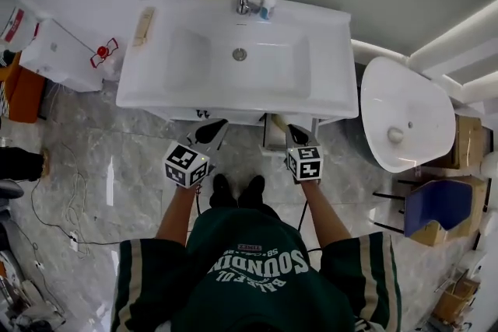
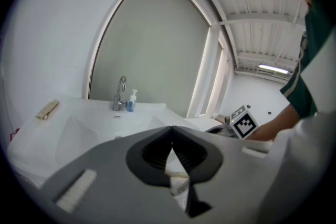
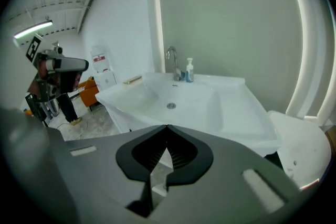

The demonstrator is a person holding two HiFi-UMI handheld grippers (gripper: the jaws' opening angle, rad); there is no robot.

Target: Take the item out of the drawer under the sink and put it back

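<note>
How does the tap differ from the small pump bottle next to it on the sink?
The tap is shiny metal; the pump bottle is white on top and blue below. The tap is taller and curves forward; the pump bottle is shorter and straight. The tap stands in line with the drain; the pump bottle stands just right of it. Both are upright at the sink's back edge.

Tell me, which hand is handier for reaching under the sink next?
Right, probably: the right gripper sits beside the pale piece jutting from under the sink; the left gripper is farther off.
</note>
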